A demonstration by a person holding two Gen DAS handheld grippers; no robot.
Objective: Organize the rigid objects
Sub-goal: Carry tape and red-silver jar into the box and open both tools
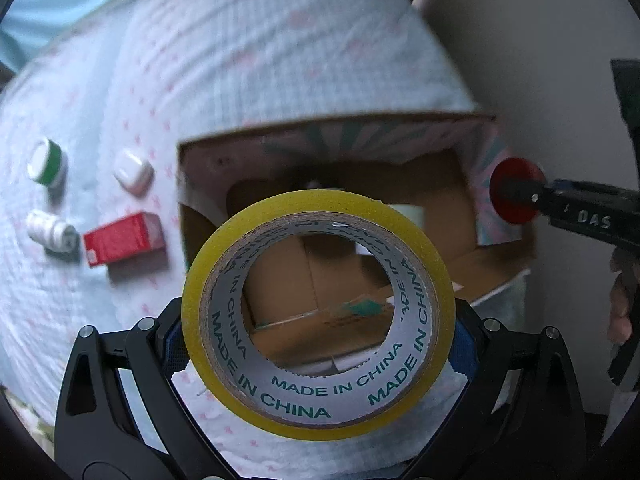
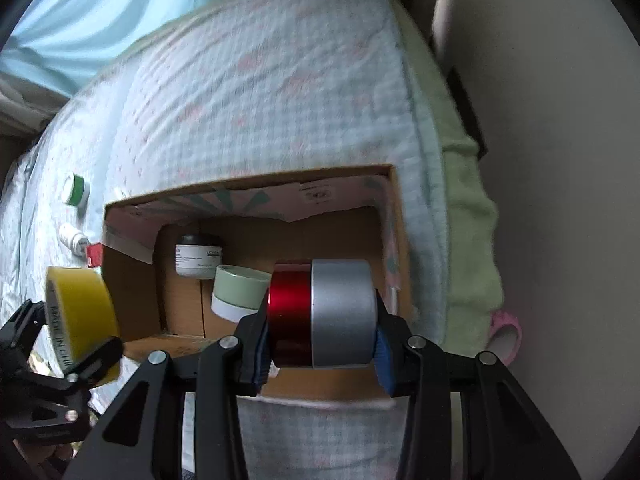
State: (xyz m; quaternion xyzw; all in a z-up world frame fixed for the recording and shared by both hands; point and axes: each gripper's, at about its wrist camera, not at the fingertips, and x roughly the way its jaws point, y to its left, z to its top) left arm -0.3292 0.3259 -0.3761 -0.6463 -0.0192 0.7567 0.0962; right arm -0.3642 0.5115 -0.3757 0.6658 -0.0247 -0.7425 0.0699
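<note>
My left gripper [image 1: 318, 320] is shut on a yellow roll of tape [image 1: 318, 412], held upright in front of an open cardboard box [image 1: 192, 208] on the bed; the tape also shows in the right wrist view [image 2: 80, 308]. My right gripper [image 2: 322, 316] is shut on a red-and-silver round jar [image 2: 324, 314], held on its side above the box's [image 2: 248, 186] near edge. The jar's red end shows in the left wrist view [image 1: 516, 190]. Inside the box stand a white jar with a dark lid [image 2: 198, 256] and a pale green jar [image 2: 238, 292].
On the bed cover left of the box lie a green-banded white lid [image 1: 47, 162], a white square case [image 1: 134, 172], a small white bottle [image 1: 52, 232] and a red carton [image 1: 124, 238]. A pink tape roll [image 2: 506, 328] lies at the bed's right edge beside a wall.
</note>
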